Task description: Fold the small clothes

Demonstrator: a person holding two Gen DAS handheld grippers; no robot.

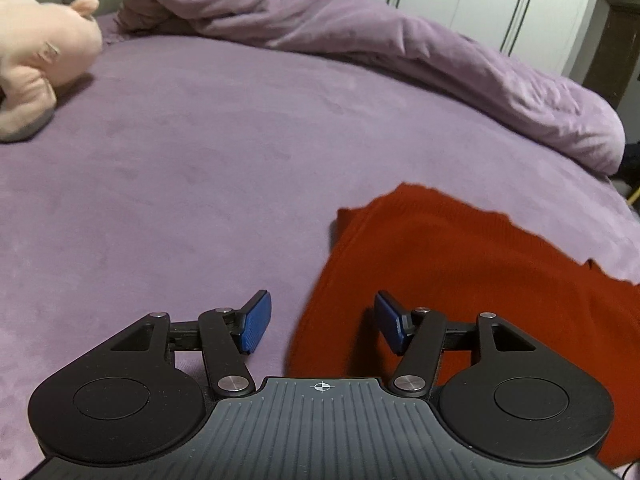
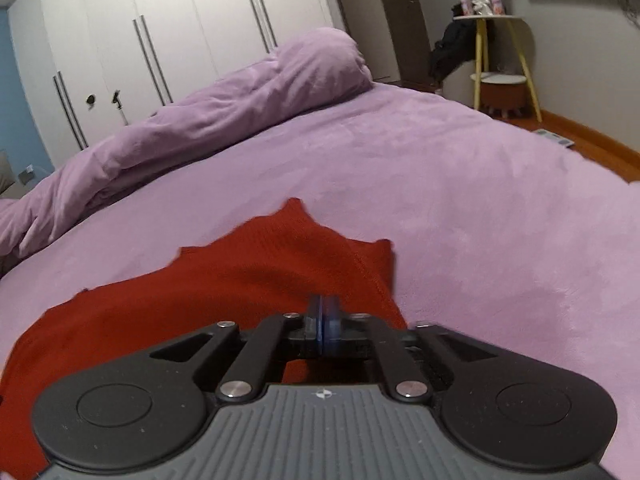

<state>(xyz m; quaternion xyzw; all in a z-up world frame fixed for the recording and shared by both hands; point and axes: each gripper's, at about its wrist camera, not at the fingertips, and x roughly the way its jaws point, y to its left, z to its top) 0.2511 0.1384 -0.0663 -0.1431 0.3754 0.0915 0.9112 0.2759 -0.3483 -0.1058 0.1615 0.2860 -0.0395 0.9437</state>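
Above the purple bed (image 1: pixel 180 152), the left claw (image 1: pixel 323 322) hangs with its two blue pads apart and nothing between them, over the left edge of one red garment (image 1: pixel 460 272) lying flat on the bed. The right claw (image 2: pixel 325 320) hovers over the same garment, pads nearly together, gripping nothing. Beyond lie one rolled purple duvet (image 1: pixel 400 40) and one pink plush toy (image 1: pixel 36 60).

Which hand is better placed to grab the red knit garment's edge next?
Probably left: the left gripper has open jaws right over the red knit garment's edge; the right gripper's jaws look nearly closed.
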